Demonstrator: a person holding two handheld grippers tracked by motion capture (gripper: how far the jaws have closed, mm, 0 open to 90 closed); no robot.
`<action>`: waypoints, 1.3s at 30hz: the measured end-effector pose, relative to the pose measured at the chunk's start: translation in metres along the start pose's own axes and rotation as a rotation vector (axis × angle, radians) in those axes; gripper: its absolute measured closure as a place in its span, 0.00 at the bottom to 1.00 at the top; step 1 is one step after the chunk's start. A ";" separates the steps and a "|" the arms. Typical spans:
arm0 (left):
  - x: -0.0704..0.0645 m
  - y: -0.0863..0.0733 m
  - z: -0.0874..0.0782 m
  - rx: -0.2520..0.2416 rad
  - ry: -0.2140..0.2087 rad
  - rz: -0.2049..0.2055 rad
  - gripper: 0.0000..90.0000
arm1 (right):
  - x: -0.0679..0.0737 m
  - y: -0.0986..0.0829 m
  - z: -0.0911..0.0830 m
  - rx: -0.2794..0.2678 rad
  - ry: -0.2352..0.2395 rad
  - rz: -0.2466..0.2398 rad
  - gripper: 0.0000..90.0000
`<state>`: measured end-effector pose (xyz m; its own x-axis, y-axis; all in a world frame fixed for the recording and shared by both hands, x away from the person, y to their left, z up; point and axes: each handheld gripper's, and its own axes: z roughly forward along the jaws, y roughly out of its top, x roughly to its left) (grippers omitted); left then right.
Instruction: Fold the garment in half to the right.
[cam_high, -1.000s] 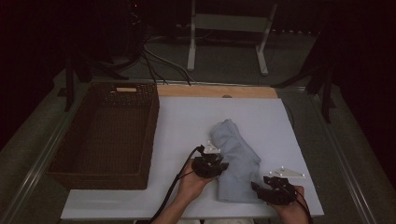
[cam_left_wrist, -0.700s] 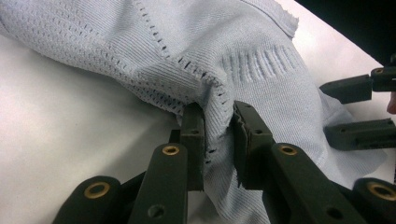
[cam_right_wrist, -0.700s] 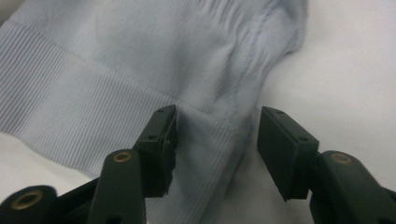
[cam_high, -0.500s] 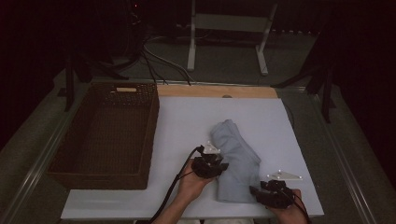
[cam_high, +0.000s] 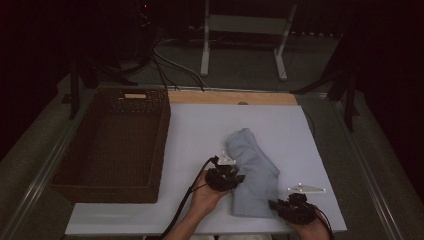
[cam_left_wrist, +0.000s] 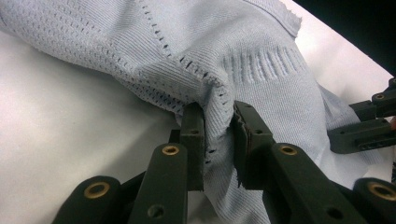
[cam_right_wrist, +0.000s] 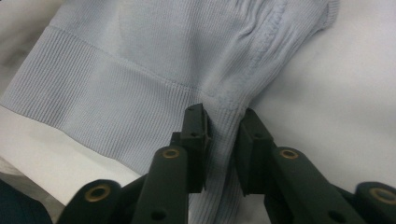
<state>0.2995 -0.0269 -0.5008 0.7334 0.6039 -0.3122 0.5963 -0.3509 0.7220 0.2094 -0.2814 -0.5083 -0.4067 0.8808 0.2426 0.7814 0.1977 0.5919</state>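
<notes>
I take the brown wicker basket (cam_high: 112, 145) as my reference landmark. It stands at the left edge of the white table top (cam_high: 200, 130). The light blue knitted garment (cam_high: 252, 172) lies folded on the table top to the right of the basket, well apart from it, with its long axis running from the far side toward my near edge.

Left gripper (cam_high: 225, 177): I see it at the garment edge that faces the basket, roughly midway along the garment. In the left gripper view its jaws are nearly closed, with a raised fold of the knit (cam_left_wrist: 217, 116) pinched between the two pads. The fabric bunches upward at the clamp point, and a row of small openwork holes runs across the knit just above it.

Right gripper (cam_high: 292, 210): I see it at the near corner of the garment on the side away from the basket, close to the near edge of the table top. In the right gripper view its jaws are drawn in to a narrow gap and hold the ribbed hem (cam_right_wrist: 224, 121) between them. The hem band runs off to the left of the jaws, lying flat on the table top.
</notes>
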 end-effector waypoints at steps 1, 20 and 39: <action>0.000 0.000 0.000 0.000 0.000 0.001 0.86 | 0.000 0.000 0.000 0.000 -0.001 -0.004 0.86; -0.005 -0.004 -0.002 -0.001 -0.020 -0.009 0.86 | 0.002 -0.003 -0.007 -0.001 -0.020 -0.049 0.88; -0.016 -0.011 -0.003 -0.001 -0.051 -0.031 0.87 | -0.006 -0.012 -0.019 -0.009 -0.017 -0.054 0.88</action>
<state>0.2801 -0.0310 -0.5018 0.7304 0.5773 -0.3650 0.6184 -0.3321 0.7123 0.1936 -0.2973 -0.5022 -0.4399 0.8763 0.1966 0.7541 0.2415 0.6107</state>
